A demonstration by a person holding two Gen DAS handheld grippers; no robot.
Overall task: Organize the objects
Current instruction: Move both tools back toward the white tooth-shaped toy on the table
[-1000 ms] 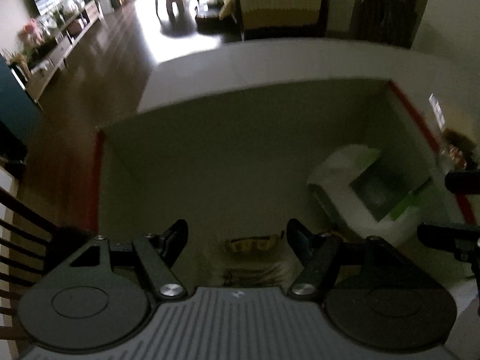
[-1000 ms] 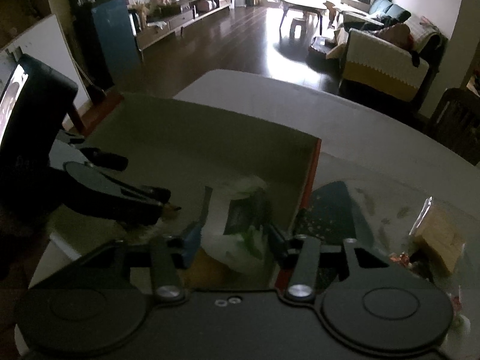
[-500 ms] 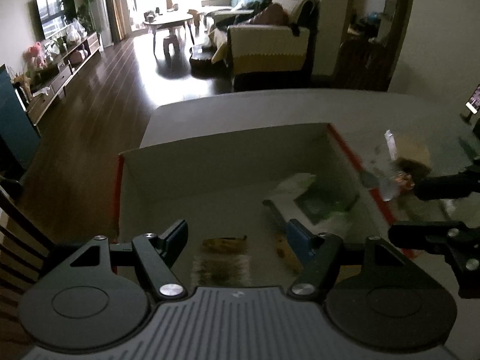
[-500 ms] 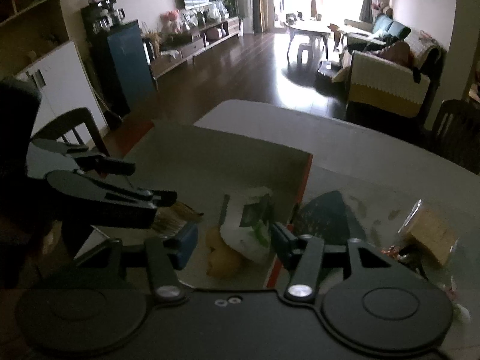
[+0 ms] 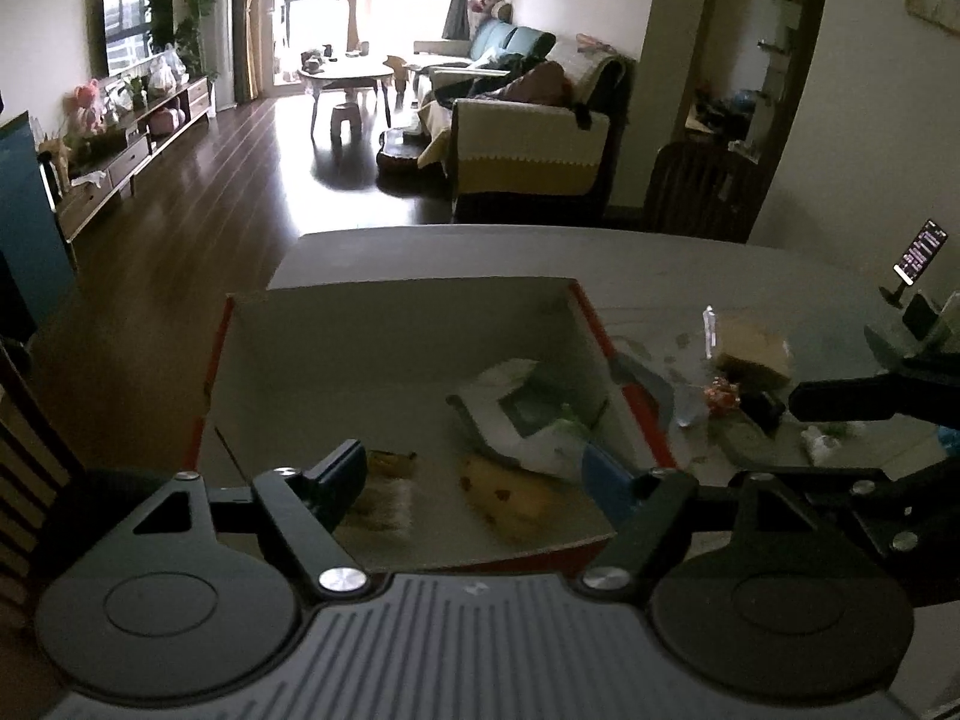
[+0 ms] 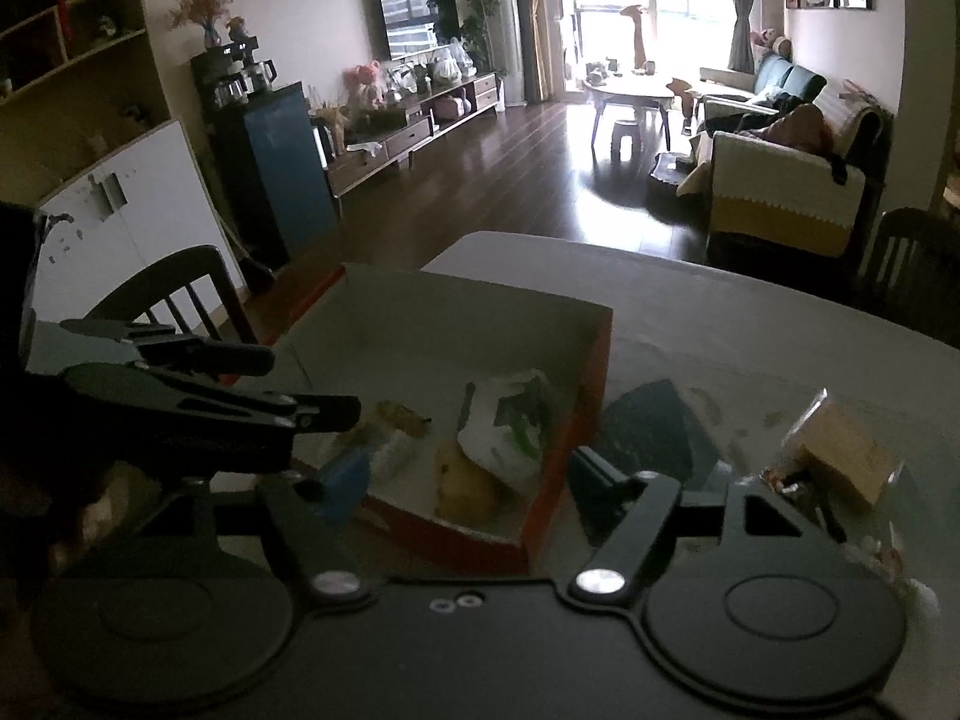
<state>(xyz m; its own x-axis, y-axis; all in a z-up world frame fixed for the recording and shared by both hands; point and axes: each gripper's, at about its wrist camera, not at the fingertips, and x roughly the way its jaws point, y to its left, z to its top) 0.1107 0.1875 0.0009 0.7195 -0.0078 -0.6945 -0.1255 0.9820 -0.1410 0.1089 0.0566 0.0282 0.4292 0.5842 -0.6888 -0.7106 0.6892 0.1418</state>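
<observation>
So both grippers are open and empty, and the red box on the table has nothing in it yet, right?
Not quite. The red box already holds a white packet and a yellowish fruit, as the left wrist view shows. Both the left gripper and right gripper are open and empty.

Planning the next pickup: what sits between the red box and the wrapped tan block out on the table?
In the right wrist view, a dark flat packet lies on the table between the red box and the wrapped tan block.

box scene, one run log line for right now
left gripper: open, empty | right gripper: open, empty | box: bag, banana inside
</observation>
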